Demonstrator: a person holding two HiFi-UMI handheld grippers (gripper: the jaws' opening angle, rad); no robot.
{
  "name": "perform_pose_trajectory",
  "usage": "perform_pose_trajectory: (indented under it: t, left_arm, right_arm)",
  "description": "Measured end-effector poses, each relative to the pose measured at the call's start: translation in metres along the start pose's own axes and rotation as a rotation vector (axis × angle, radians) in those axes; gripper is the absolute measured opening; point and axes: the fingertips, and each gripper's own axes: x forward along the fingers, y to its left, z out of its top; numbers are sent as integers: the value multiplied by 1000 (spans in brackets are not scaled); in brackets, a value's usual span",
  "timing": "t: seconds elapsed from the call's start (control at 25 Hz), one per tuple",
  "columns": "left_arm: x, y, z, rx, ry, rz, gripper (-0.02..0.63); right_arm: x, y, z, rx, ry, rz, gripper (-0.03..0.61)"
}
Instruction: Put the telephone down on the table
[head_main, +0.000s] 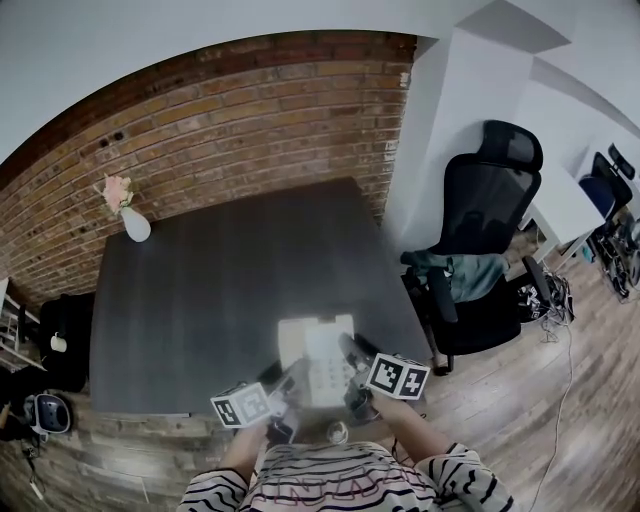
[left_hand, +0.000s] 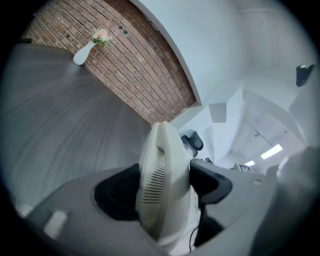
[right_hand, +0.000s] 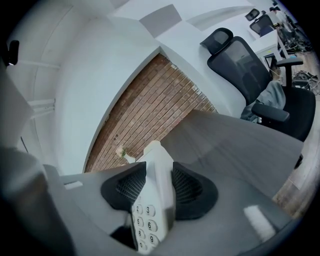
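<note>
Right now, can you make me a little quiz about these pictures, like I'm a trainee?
1. True or false: only one gripper holds the telephone.
2. What stands at the far left corner of the table? A) a mug B) a white vase C) a lamp
3. Fill in: the left gripper and the right gripper are both shut on the ____.
Key: 1 false, both grippers hold it; 2 B; 3 telephone.

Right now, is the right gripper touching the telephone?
Touching. The right gripper view shows the right gripper with both jaws pressed against the sides of the telephone, with no gap.
</note>
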Motion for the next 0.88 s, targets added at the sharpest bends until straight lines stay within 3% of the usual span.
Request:
perform_pose_trajectory:
  t: [0.56, 0.88]
  left_arm:
    - [48, 9, 9, -25, 11, 16, 310]
    - [83, 33, 44, -39, 46, 13, 310]
  right_arm:
    - [26, -32, 28, 10, 13, -4, 150]
    - [71, -42, 51, 29, 5, -35, 150]
